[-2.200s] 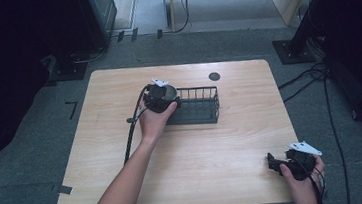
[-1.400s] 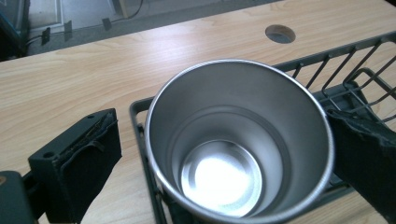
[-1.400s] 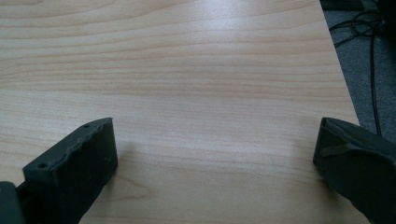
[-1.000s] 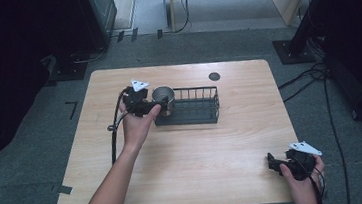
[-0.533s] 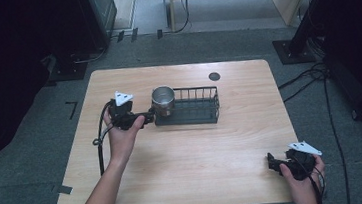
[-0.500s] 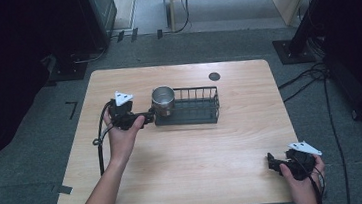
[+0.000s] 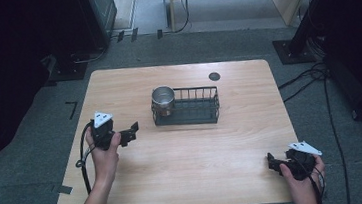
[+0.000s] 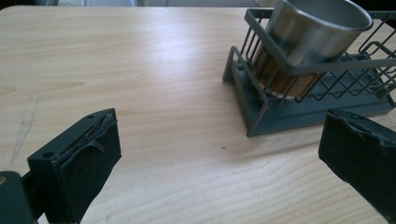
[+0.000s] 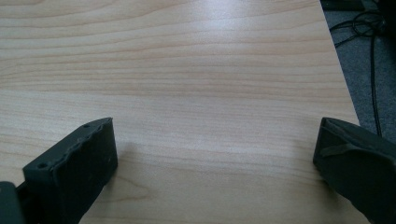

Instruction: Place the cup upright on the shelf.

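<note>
A steel cup (image 7: 162,99) stands upright in the left end of a dark wire basket (image 7: 196,111) at the middle of the wooden table (image 7: 186,182). In the left gripper view the cup (image 8: 314,32) rises above the basket's rail (image 8: 261,107), and a brown band shows low on it. My left gripper (image 7: 131,132) is open and empty, a short way left of the basket, jaws pointing toward it. My right gripper (image 7: 271,162) is open and empty near the table's front right corner, low over bare wood.
A small dark round disc (image 7: 213,76) sits in the tabletop near the far edge, right of centre. Cables (image 7: 312,77) lie on the grey floor to the right. The table's right edge (image 9: 341,79) runs close by the right gripper.
My left gripper has let go of the cup in the basket and drawn back leftward and toward the person. The right gripper has stayed still.
</note>
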Available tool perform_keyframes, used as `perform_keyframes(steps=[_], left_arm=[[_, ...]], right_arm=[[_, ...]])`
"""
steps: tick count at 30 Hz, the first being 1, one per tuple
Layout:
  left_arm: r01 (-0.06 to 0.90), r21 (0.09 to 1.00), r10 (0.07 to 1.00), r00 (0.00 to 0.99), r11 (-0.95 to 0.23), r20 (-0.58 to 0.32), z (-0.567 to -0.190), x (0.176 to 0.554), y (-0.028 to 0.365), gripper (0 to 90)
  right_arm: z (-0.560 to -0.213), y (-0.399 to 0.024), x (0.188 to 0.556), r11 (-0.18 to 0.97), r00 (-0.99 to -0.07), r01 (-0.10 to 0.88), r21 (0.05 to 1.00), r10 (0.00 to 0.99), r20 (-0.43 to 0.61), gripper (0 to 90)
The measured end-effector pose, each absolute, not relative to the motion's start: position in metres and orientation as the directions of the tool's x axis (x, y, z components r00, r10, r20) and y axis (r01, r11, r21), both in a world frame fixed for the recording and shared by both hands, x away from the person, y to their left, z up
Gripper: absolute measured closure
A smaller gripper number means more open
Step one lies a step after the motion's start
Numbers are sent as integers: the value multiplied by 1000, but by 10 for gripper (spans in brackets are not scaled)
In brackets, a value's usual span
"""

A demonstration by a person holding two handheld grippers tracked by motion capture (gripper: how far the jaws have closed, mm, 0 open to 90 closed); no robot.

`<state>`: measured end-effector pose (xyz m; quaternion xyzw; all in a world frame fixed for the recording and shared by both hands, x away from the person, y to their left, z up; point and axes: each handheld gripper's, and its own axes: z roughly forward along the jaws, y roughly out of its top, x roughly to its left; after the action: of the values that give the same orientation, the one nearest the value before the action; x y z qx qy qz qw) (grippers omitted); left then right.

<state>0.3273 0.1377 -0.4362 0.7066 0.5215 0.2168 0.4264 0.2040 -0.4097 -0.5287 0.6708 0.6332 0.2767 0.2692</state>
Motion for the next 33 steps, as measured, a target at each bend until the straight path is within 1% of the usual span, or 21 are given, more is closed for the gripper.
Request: perform_keyframes(steps=[9, 15, 19, 24, 28, 33], left_arm=[[562, 823, 939, 321, -85, -122, -451, 304, 163, 0], [576, 813, 945, 301, -77, -124, -459, 298, 174, 0], [575, 814, 952, 290, -87, -103, -466, 292, 183, 0], [592, 803, 958, 268, -75, -107, -475, 286, 192, 0], [603, 793, 965, 250, -88, -83, -484, 279, 201, 0], [618, 782, 970, 228, -82, -78, -492, 274, 213, 0]], right_arm=[[-529, -410, 204, -51, 44, 701, 711, 999, 29, 0], [-529, -410, 204, -52, 44, 701, 712, 999, 29, 0], [-529, -410, 204, -52, 44, 701, 711, 999, 29, 0], [-529, -410, 204, -51, 44, 701, 711, 999, 28, 0], [-529, -410, 204, -51, 44, 701, 711, 999, 29, 0], [-529, -410, 204, -51, 44, 701, 711, 999, 29, 0]])
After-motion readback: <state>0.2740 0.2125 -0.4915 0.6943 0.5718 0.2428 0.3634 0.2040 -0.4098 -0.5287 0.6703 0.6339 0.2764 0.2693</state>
